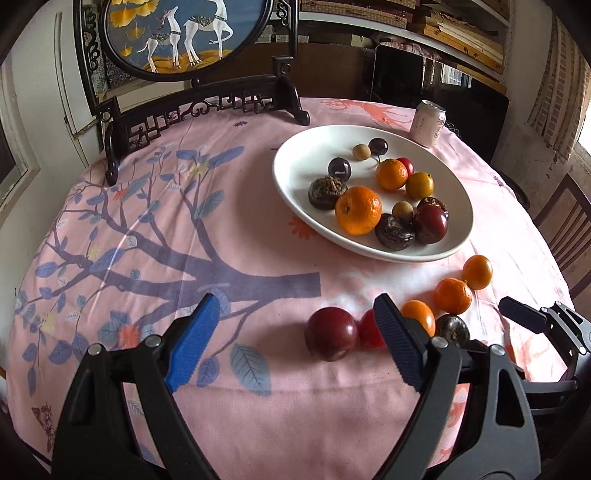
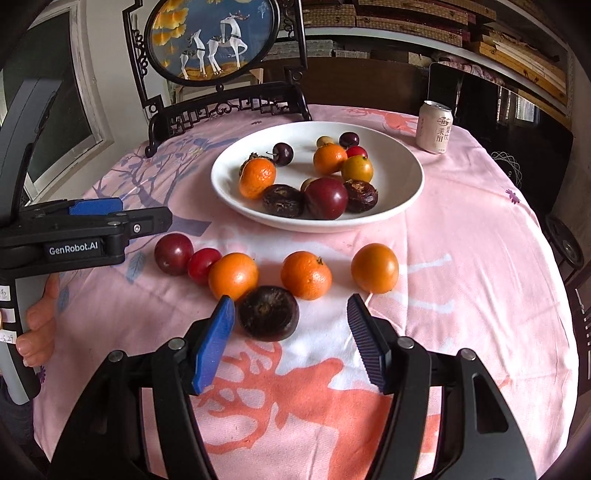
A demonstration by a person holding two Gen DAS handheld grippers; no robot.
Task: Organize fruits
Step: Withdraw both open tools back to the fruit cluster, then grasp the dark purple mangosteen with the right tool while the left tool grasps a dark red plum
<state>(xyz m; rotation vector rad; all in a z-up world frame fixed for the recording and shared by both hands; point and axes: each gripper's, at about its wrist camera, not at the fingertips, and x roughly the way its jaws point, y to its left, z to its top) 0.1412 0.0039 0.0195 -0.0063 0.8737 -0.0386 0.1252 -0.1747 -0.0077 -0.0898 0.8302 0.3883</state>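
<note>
Ahead of the left gripper (image 1: 297, 341) in the left wrist view we see its jaws wide apart, nothing between the blue pads, hovering over the pink tablecloth (image 1: 155, 236). Just beyond its right finger sits a dark red plum (image 1: 331, 333), touching a small red fruit (image 1: 370, 329) that the finger partly hides. Behind that finger we count an orange fruit (image 1: 419, 315), a dark brown fruit (image 1: 453, 329), a mandarin (image 1: 453, 295) and another orange fruit (image 1: 477, 271) further off to the right. Farther ahead and right is the white plate (image 1: 295, 162) holding mixed fruit, with a drinks can (image 1: 427, 123) behind it. Far ahead on the left stands a carved dark screen with a deer picture (image 1: 184, 33). The right gripper (image 1: 532, 317) shows at the right edge.

Between the open fingers of the right gripper (image 2: 291, 321) in the right wrist view we see the dark brown fruit (image 2: 268, 313), nearer the left pad; pads not pressing it. Just beyond is the loose row: plum (image 2: 173, 254), small red fruit (image 2: 203, 265), orange fruit (image 2: 233, 276), mandarin (image 2: 306, 274), and orange fruit (image 2: 374, 268) ahead of the right finger. Plate (image 2: 406, 184) sits farther ahead, can (image 2: 435, 127) beyond right. To the left the left gripper (image 2: 122, 212) reaches in sideways, a hand (image 2: 38, 325) on its grip.
</note>
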